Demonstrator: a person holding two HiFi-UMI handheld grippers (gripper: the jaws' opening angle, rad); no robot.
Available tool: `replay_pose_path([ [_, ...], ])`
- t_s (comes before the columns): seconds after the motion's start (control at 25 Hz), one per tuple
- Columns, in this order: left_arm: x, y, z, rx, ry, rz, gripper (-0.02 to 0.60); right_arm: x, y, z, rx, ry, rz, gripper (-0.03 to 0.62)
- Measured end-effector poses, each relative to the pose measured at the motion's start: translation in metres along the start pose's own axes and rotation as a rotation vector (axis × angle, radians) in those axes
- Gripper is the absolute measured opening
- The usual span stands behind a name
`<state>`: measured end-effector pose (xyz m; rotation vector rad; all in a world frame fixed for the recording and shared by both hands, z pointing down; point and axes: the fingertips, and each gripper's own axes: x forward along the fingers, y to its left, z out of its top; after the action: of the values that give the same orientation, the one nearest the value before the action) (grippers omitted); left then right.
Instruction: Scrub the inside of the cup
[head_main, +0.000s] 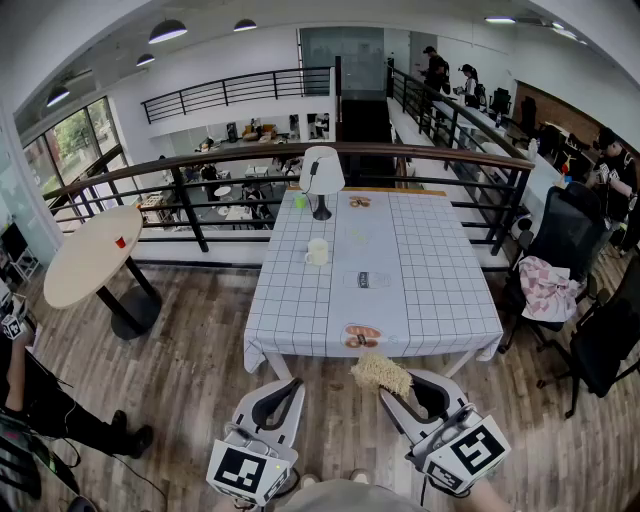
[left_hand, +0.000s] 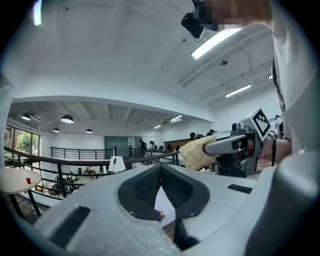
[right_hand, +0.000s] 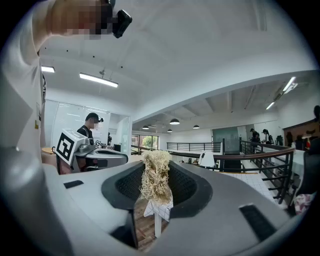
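A white cup (head_main: 317, 252) stands upright on the checked table (head_main: 430, 300), in front of a white lamp (head_main: 321, 175). Both grippers hang low in the head view, short of the table's near edge and well away from the cup. My right gripper (head_main: 393, 391) is shut on a straw-coloured loofah scrubber (head_main: 381, 372), which sticks out past the jaw tips (right_hand: 156, 175). The left gripper (head_main: 293, 387) has its jaws together with nothing between them (left_hand: 161, 170). From the left gripper view the scrubber (left_hand: 197, 151) shows off to the right.
The table also bears a small green cup (head_main: 300, 201), two snack packs (head_main: 362, 336) and a dark card (head_main: 363, 280). A black railing (head_main: 200, 165) runs behind it. Office chairs (head_main: 570, 240) stand at the right, and a round table (head_main: 90, 255) stands at the left.
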<state>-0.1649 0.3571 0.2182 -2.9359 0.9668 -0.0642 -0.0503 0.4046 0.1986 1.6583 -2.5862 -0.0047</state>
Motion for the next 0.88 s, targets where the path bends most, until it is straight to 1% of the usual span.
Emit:
replay_pose_path([
  [0.28, 0.010, -0.005, -0.005, 0.030, -0.025, -0.005, 0.012, -0.005, -0.011, -0.008, 0.009, 0.003, -0.014, 0.132],
  [0.4, 0.017, -0.009, -0.008, 0.026, -0.023, -0.005, 0.013, -0.010, -0.022, -0.012, 0.025, 0.012, -0.028, 0.132],
  [0.56, 0.030, -0.017, -0.010, 0.025, -0.020, -0.013, 0.012, -0.018, -0.038, -0.014, 0.041, 0.000, -0.039, 0.132],
  [0.72, 0.043, -0.024, -0.011, 0.026, -0.019, -0.013, 0.012, -0.020, -0.051, -0.019, 0.057, 0.003, -0.033, 0.133],
  [0.88, 0.052, -0.029, -0.014, 0.028, -0.014, 0.006, 0.013, -0.022, -0.063, -0.025, 0.054, 0.008, -0.017, 0.133],
])
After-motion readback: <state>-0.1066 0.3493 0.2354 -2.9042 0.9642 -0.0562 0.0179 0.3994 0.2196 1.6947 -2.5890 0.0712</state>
